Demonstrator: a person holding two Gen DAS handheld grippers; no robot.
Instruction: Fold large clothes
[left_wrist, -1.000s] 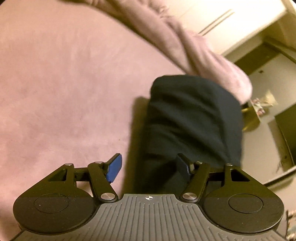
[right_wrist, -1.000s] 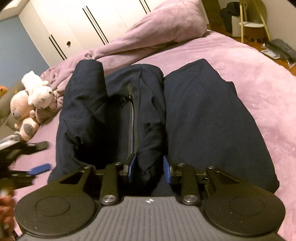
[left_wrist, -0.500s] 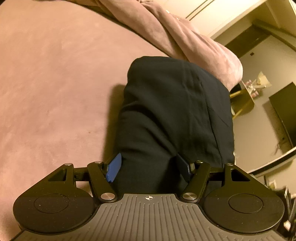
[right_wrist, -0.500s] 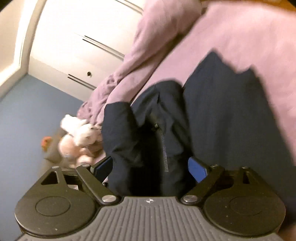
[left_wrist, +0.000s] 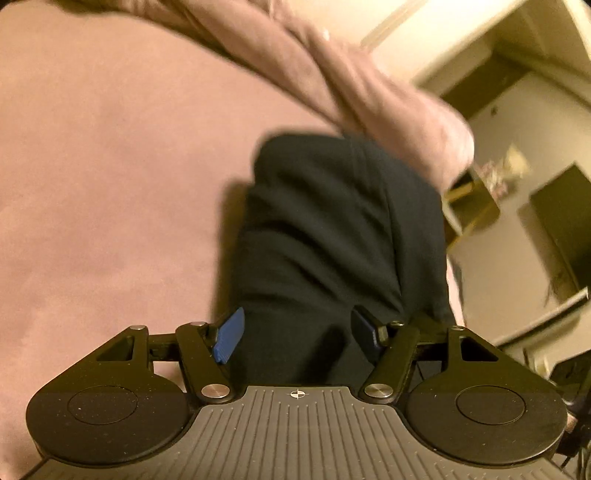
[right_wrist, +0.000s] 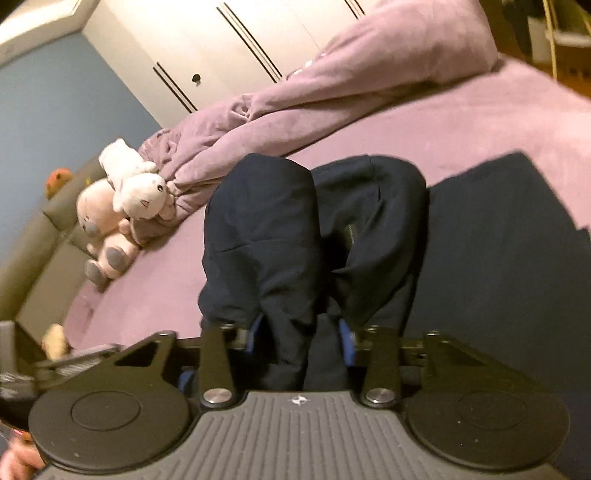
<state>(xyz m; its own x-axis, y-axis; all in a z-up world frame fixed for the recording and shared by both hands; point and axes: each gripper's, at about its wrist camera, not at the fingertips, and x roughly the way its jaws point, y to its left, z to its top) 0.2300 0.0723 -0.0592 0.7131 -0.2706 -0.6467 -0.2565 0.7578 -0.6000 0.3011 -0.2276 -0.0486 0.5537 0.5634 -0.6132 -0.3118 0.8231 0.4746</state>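
A dark navy jacket (right_wrist: 461, 258) lies on the purple bed (right_wrist: 461, 122); its zipper shows in the fold between two bunched parts. My right gripper (right_wrist: 301, 334) is closed around a thick bunch of the jacket's near edge, its blue pads pressed into the cloth. In the left wrist view the same jacket (left_wrist: 332, 229) appears as a dark lump on the bed (left_wrist: 110, 184). My left gripper (left_wrist: 297, 332) has its blue pads wide apart on either side of the jacket's near end, not pinching it.
A rumpled purple duvet and pillow (right_wrist: 332, 92) lie along the bed's far side. Plush toys (right_wrist: 122, 206) sit at the bed's left edge by a blue wall. White wardrobe doors (right_wrist: 240, 44) stand behind. A yellow stool (left_wrist: 469, 210) stands beyond the bed.
My right gripper has closed from wide open onto the bunched jacket edge. My left gripper stays open around the jacket's end; its view has shifted slightly and is blurred.
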